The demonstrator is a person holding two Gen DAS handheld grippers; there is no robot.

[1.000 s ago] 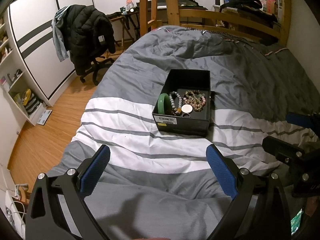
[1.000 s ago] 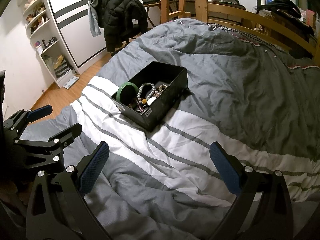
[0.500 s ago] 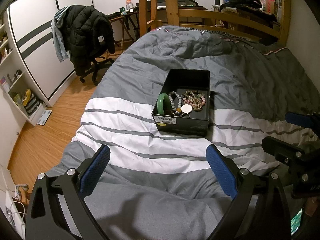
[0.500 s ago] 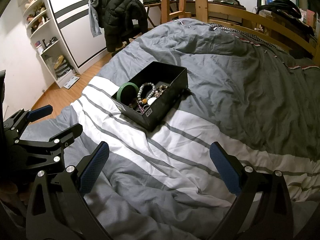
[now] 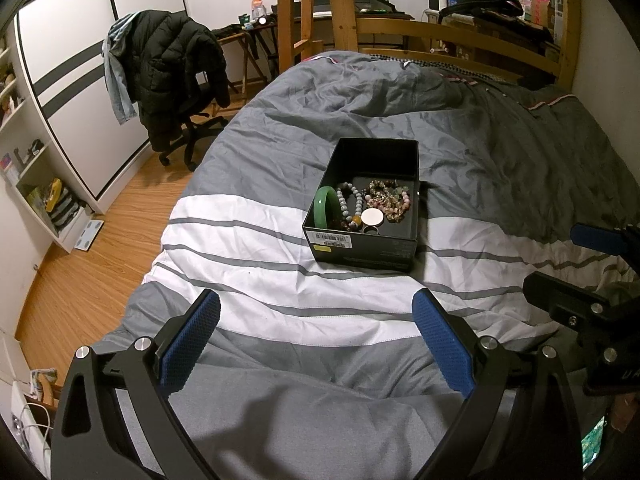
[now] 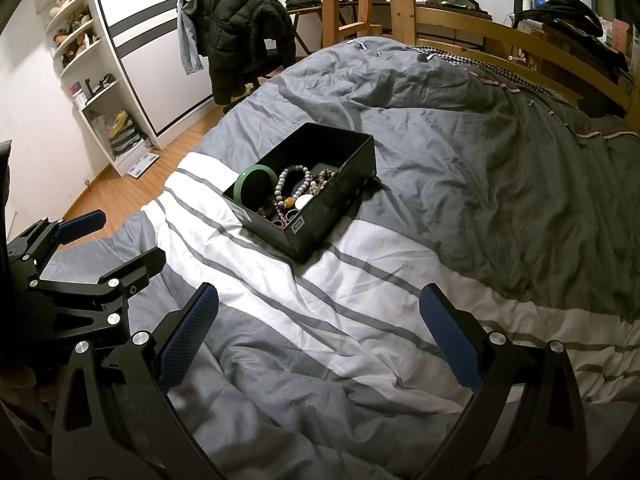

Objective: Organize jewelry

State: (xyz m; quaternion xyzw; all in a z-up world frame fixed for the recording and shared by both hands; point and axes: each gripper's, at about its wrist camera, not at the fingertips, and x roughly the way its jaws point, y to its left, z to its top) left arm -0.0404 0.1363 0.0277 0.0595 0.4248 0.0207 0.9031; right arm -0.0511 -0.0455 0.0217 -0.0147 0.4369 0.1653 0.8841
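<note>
A black open box (image 5: 362,246) (image 6: 332,220) rests on the grey and white striped duvet (image 5: 256,264) (image 6: 304,292). Inside lie a green bangle (image 5: 323,206) (image 6: 256,171), a pale bead bracelet (image 5: 347,200) (image 6: 294,176), a heap of mixed bead bracelets (image 5: 390,198), a round white disc (image 5: 372,216) (image 6: 304,201) and a small ring (image 5: 370,231). My left gripper (image 5: 316,304) hangs open well short of the box, nothing between its blue pads. My right gripper (image 6: 318,300) is also open and empty, with the box ahead and to the left.
A wooden bed frame (image 5: 460,36) and ladder (image 5: 296,16) stand behind the bed. An office chair with a black jacket (image 5: 172,76) sits on the wood floor (image 5: 92,248) to the left, beside white shelves (image 6: 80,60) and a wardrobe.
The box sits a touch lower in the left wrist view, a slight drift of that gripper. Both grippers stay open and nothing in the box has moved.
</note>
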